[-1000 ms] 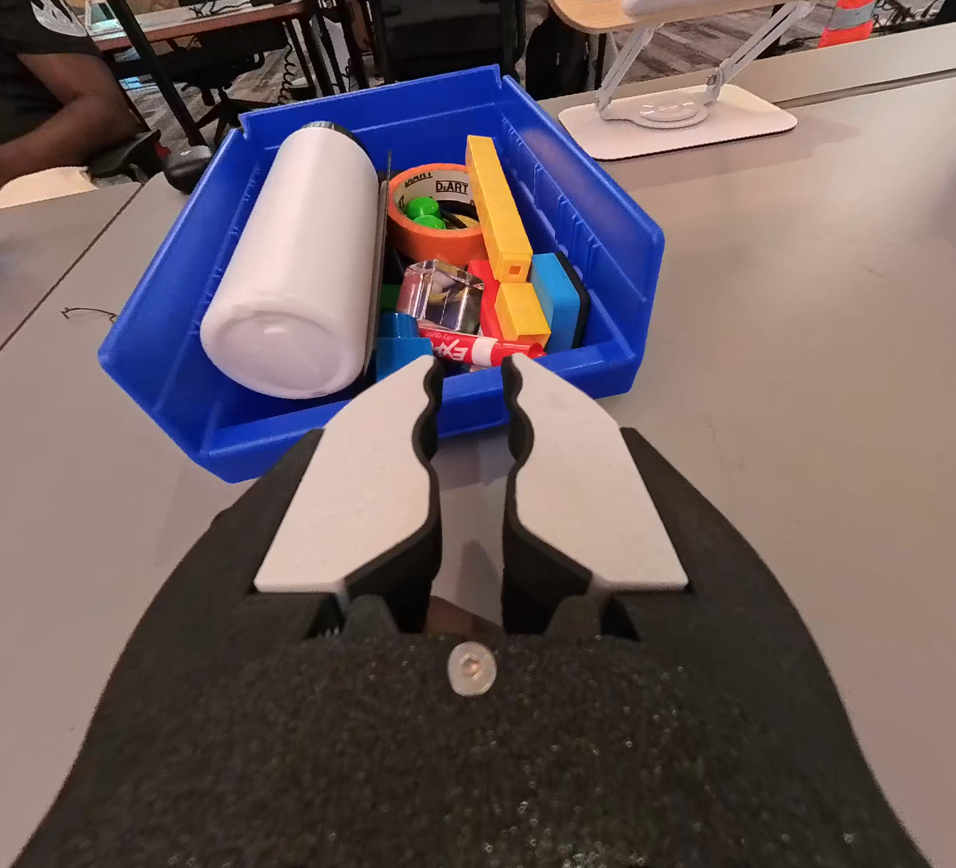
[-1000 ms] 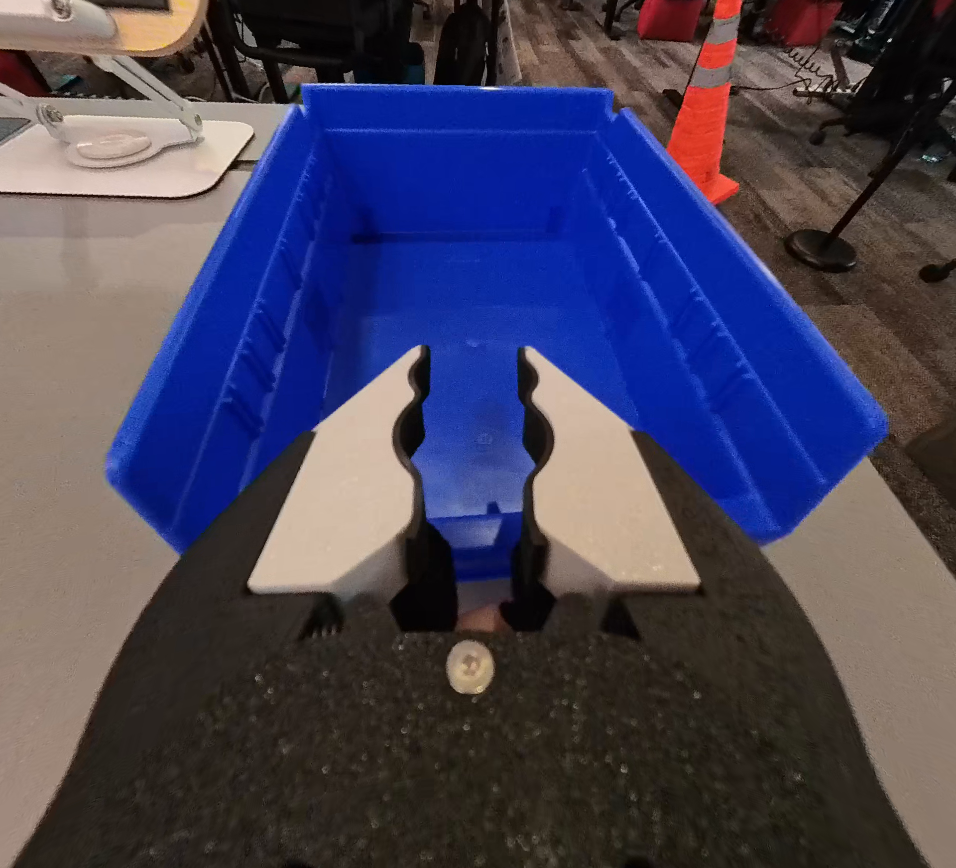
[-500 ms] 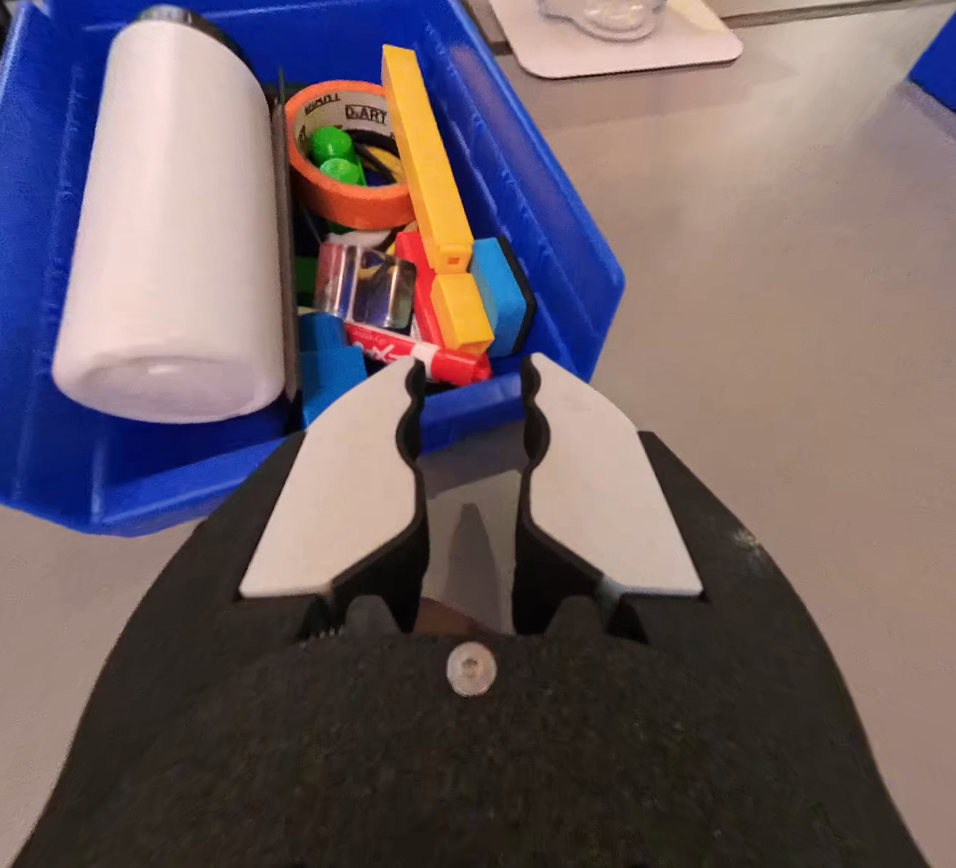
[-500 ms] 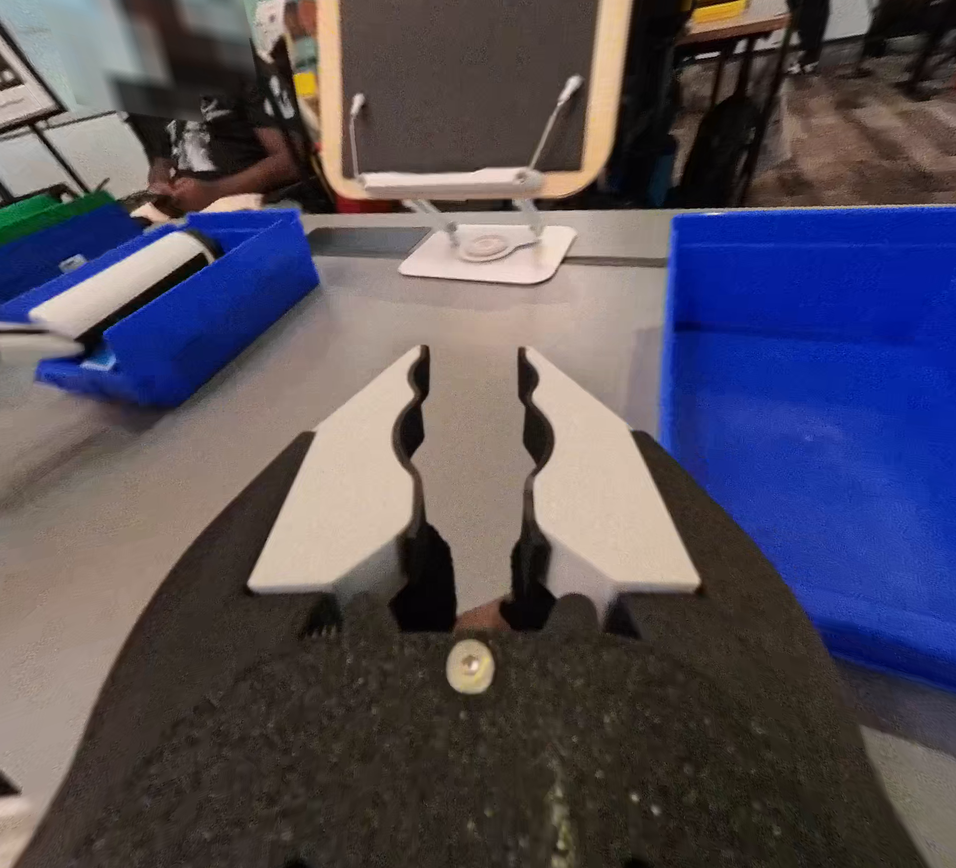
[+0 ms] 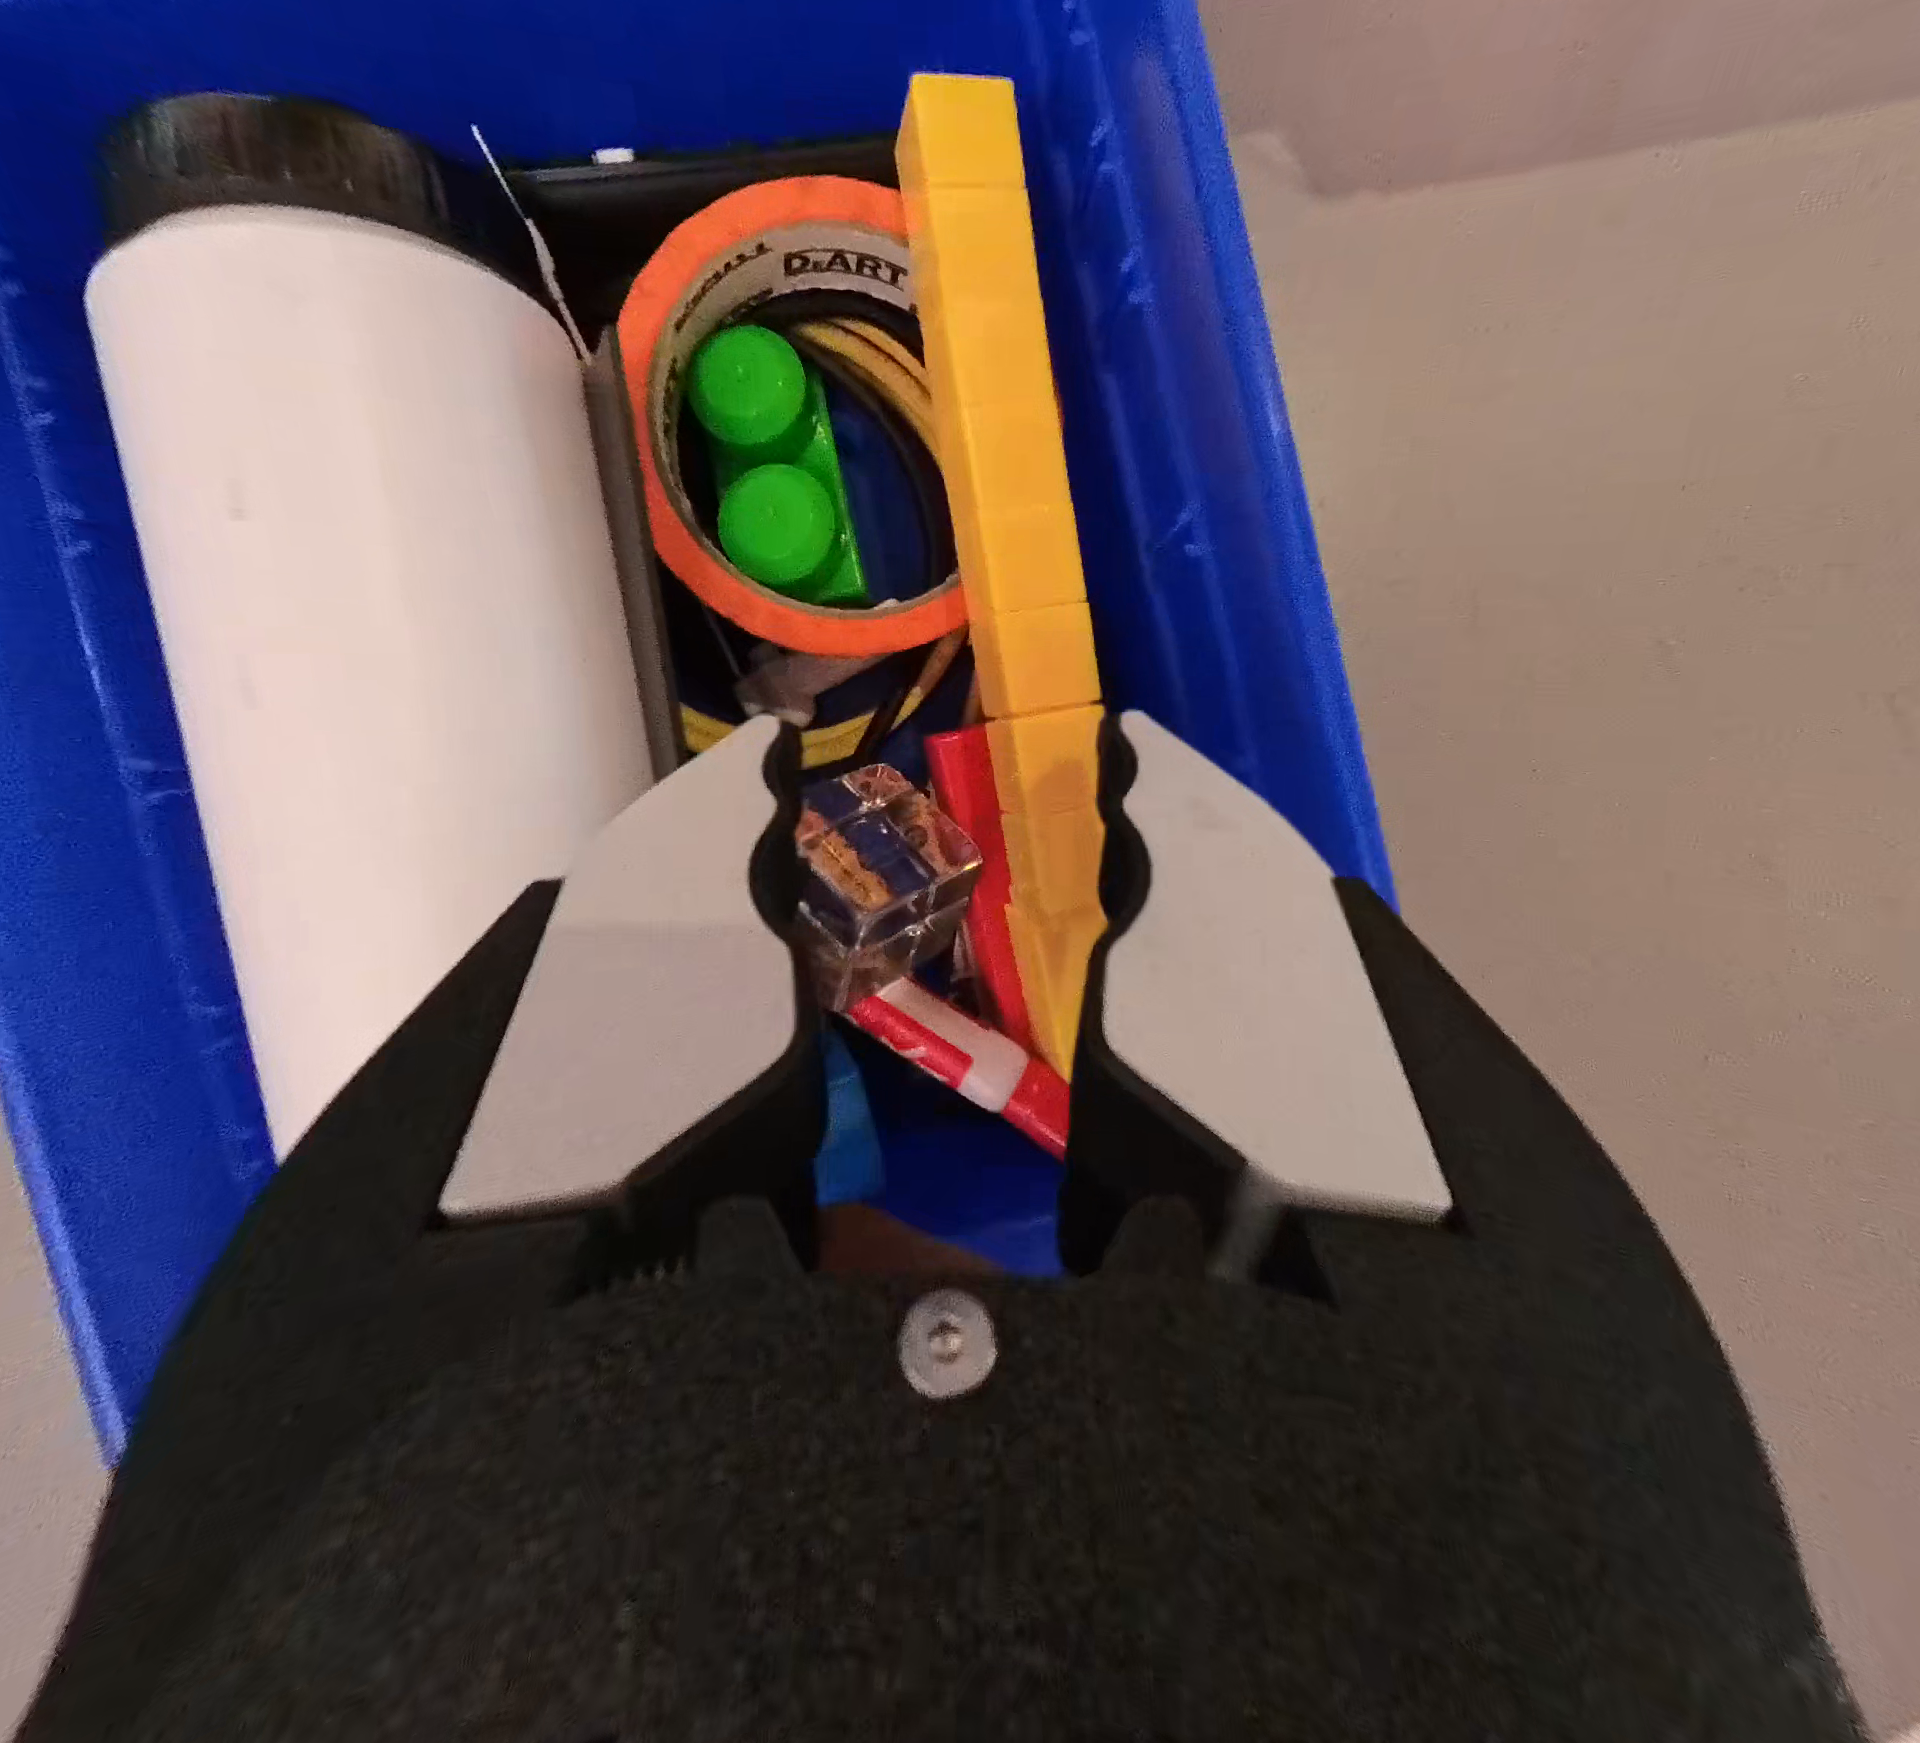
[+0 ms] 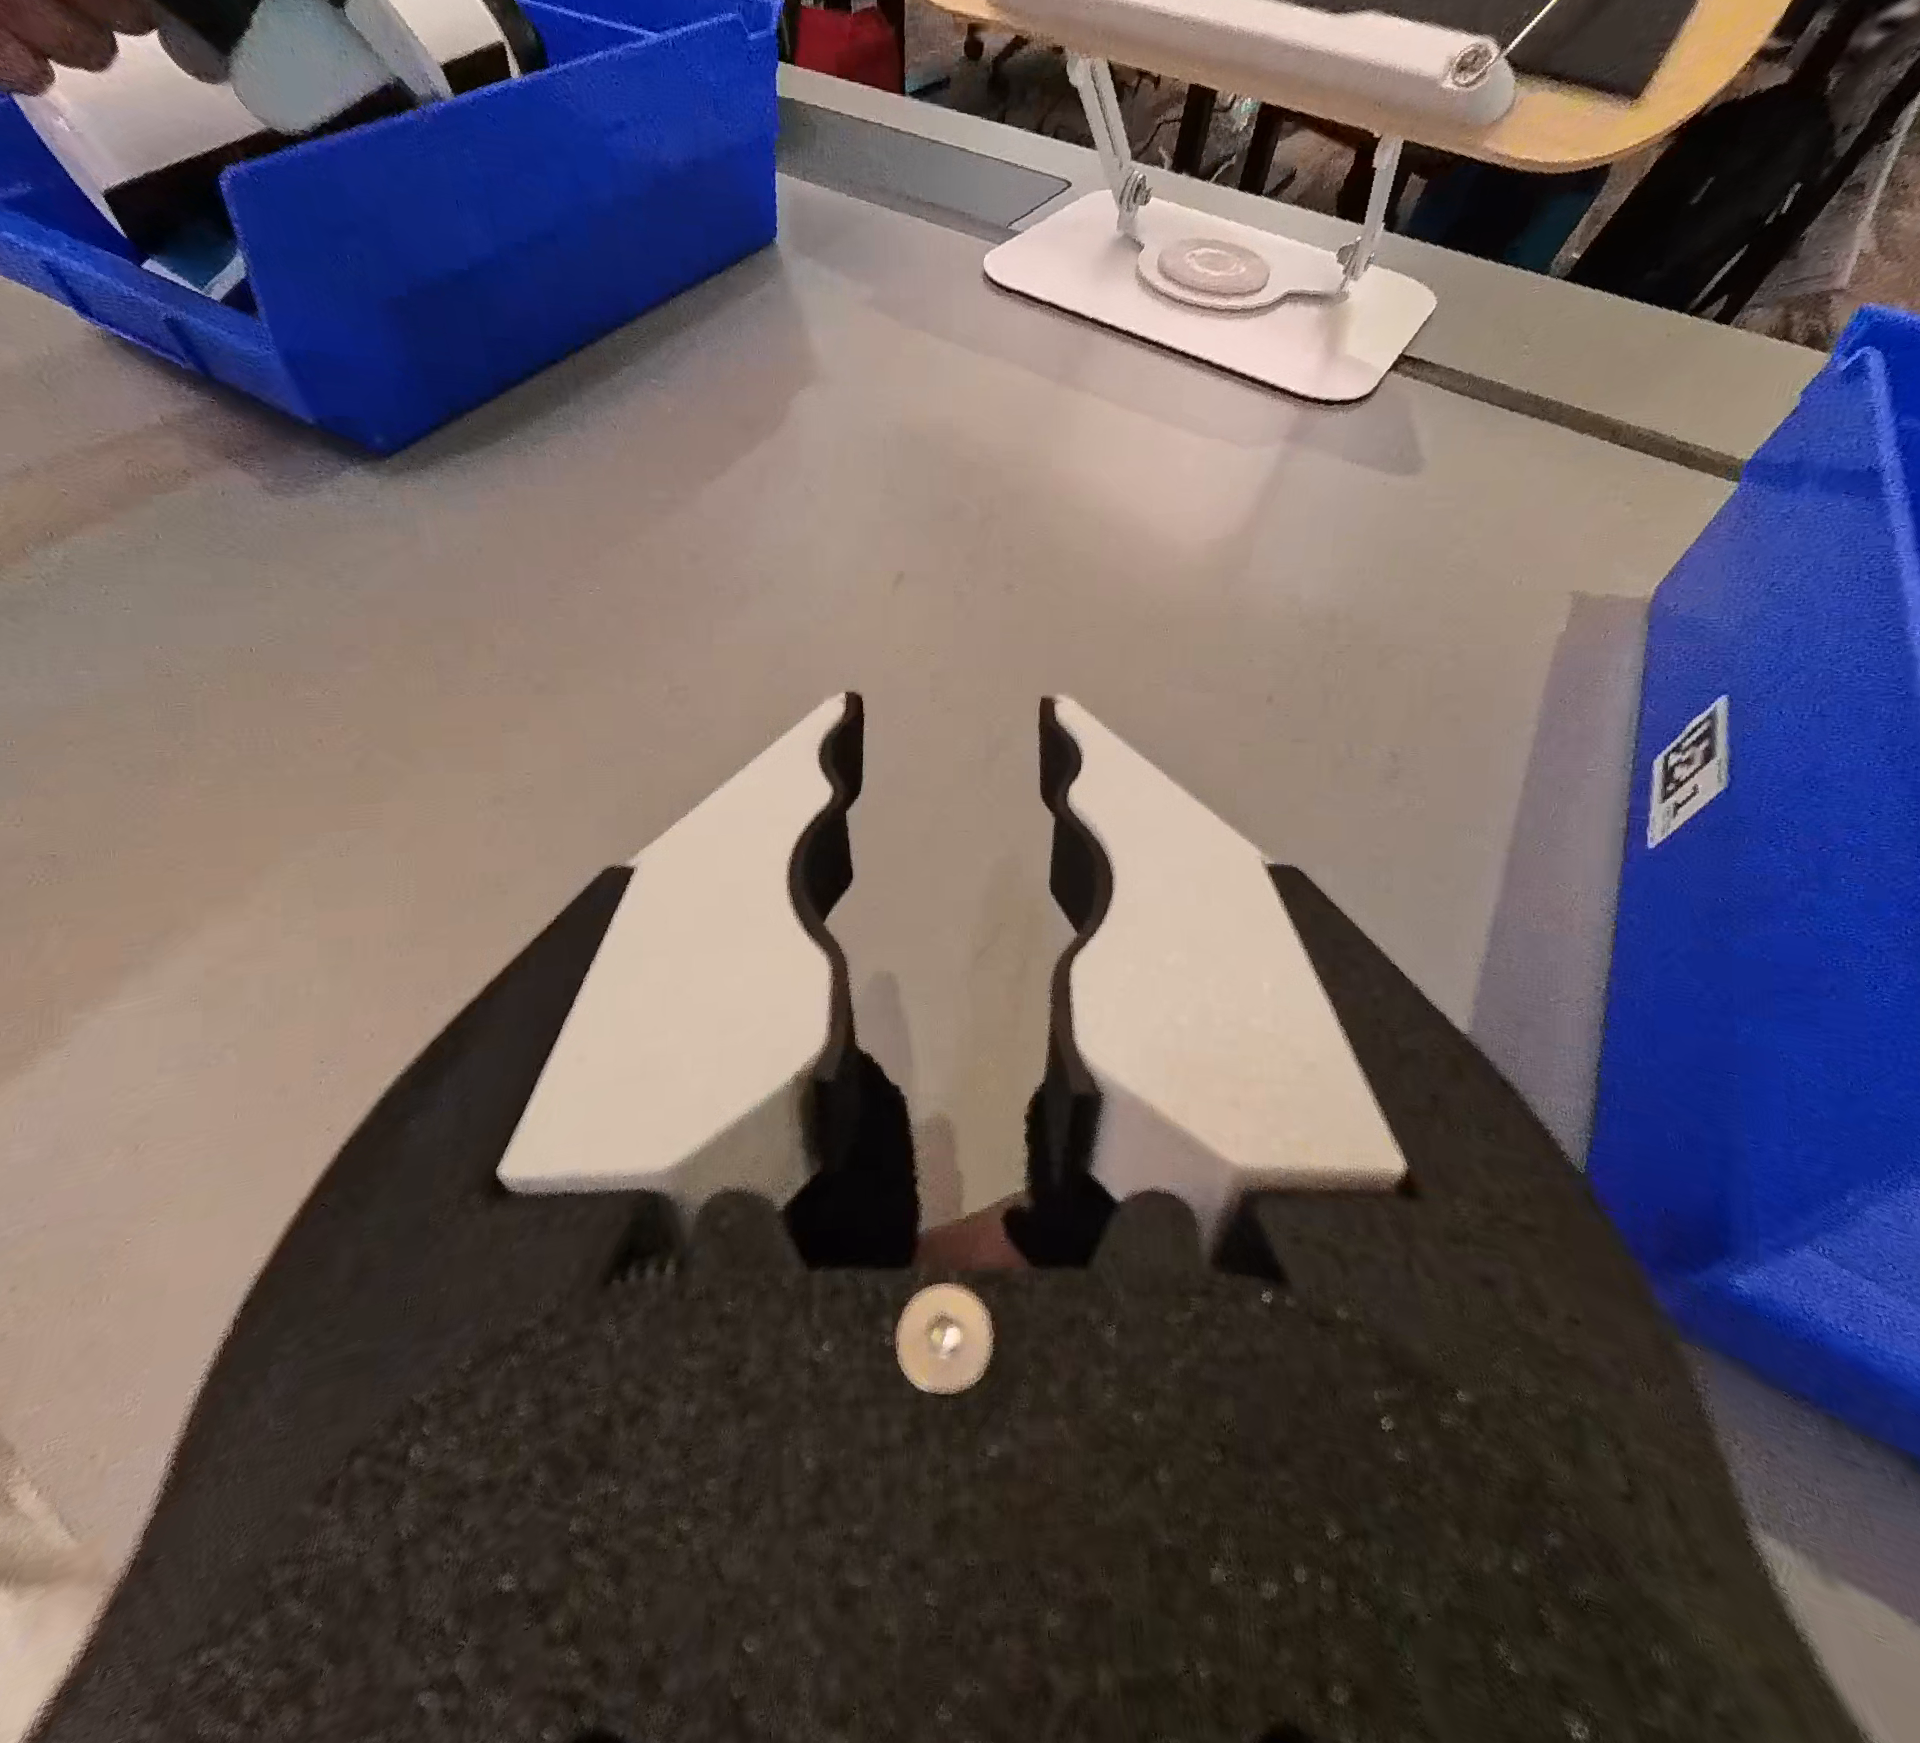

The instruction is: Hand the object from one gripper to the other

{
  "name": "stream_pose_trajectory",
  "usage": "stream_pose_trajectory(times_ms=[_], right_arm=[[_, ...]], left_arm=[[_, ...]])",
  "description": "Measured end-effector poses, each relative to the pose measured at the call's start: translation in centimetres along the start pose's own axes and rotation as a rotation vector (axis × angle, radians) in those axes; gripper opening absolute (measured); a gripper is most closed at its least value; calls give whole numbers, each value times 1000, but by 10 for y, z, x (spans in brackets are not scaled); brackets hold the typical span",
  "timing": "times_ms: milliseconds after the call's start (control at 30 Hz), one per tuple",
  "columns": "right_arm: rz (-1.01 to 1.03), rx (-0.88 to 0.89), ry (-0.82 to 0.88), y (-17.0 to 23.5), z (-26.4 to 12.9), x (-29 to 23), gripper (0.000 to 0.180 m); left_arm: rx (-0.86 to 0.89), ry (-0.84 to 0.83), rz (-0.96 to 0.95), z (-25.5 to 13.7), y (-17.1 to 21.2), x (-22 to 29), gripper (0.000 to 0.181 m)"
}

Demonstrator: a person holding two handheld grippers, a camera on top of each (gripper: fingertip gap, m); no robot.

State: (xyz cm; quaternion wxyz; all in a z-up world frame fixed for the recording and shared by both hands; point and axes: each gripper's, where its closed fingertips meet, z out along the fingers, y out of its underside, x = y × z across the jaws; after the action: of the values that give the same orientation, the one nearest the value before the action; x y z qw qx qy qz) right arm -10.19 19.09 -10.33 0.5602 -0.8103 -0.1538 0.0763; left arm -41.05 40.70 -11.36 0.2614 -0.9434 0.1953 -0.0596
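1. Progress looks early: nothing is gripped yet, so the pick, the handover and the release all remain.
2. Your left claw (image 5: 948, 743) hangs over the full blue bin (image 5: 1195, 343), jaws apart, tips straddling a clear plastic cube (image 5: 883, 862) and the near end of a long yellow block bar (image 5: 997, 405) at frame centre.
3. Which object you mean to take cannot be told; a red marker (image 5: 966, 1059) lies just below the cube, an orange tape roll (image 5: 727, 592) with a green brick (image 5: 774, 488) inside sits above, and a white bottle (image 5: 374, 633) fills the left side.
4. Your right claw (image 6: 948, 706) waits with jaws apart and empty over the grey desk (image 6: 416, 654), the empty blue bin (image 6: 1766, 966) at right edge, well apart from the full bin at upper left.
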Motion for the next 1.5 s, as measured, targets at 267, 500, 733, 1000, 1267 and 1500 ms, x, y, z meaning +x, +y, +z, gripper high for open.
stream_pose_trajectory(times_ms=[267, 500, 733, 1000, 1267, 1500], right_arm=[[-7, -26, -9, 8, 6, -4, 33], [-18, -36, -3, 10, 6, -3, 33], [-14, -43, -12, 11, 6, -3, 33], [-46, 79, -135, -12, 0, -35, 34], [43, 143, -346, -32, -17, -49, 42], [113, 147, -348, -30, -25, -33, 43]], left_arm=[[-54, 179, -110, -1, 13, 14, 50], [-140, 175, -58, 25, 24, 20, 30], [66, 93, 86, -14, 8, -12, 27], [414, 483, 121, -108, 12, 29, 26], [192, 704, 579, -88, 99, 157, 27], [28, 701, 734, -24, 140, 231, 26]])
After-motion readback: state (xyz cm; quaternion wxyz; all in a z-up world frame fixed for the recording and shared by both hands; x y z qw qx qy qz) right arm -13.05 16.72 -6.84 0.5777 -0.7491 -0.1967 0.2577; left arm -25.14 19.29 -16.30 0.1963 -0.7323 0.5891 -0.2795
